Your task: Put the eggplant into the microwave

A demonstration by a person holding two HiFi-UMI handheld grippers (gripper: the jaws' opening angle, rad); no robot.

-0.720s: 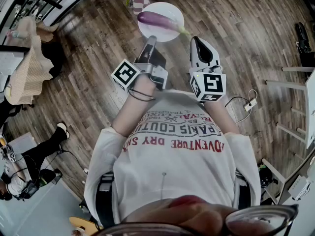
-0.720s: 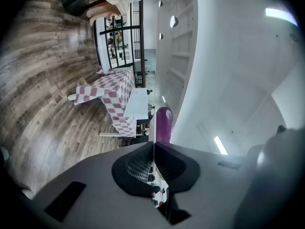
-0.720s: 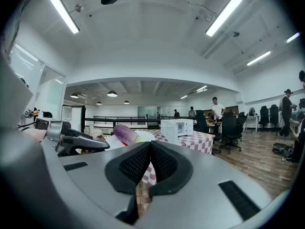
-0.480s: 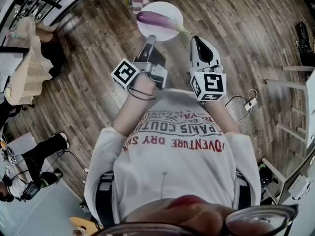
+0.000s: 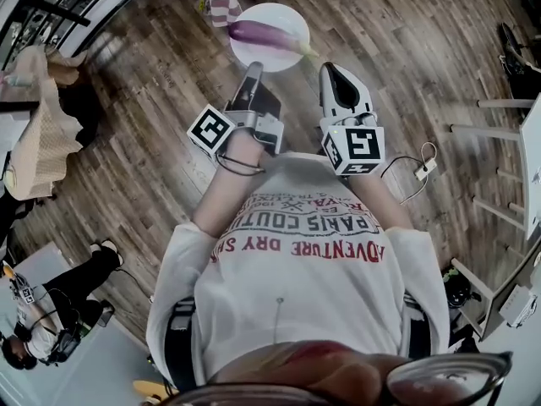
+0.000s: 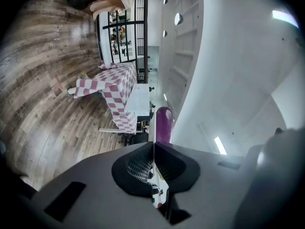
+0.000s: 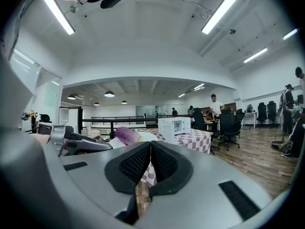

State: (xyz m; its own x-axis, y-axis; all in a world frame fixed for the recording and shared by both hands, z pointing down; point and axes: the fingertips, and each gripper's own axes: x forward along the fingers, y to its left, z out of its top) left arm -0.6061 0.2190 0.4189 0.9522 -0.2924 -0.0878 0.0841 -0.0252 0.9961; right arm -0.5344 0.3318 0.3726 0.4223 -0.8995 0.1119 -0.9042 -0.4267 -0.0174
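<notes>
Currently in the carry stage: left tool [image 5: 254, 66] pinched tight on the rim of the white plate [image 5: 286, 15], eggplant [image 5: 260, 33] lying on it just beyond the tips. Right tool [image 5: 331, 68] closed, empty, alongside. Microwave [image 7: 174, 126] on checkered surface [image 7: 199, 138] well ahead. Next move probably approach, then open the door. Door state unreadable; microwave absent from head view.

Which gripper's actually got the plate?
The left gripper: its jaws are pinched on the rim of the white plate, which carries the eggplant. The right gripper has its jaws together on nothing.
</notes>
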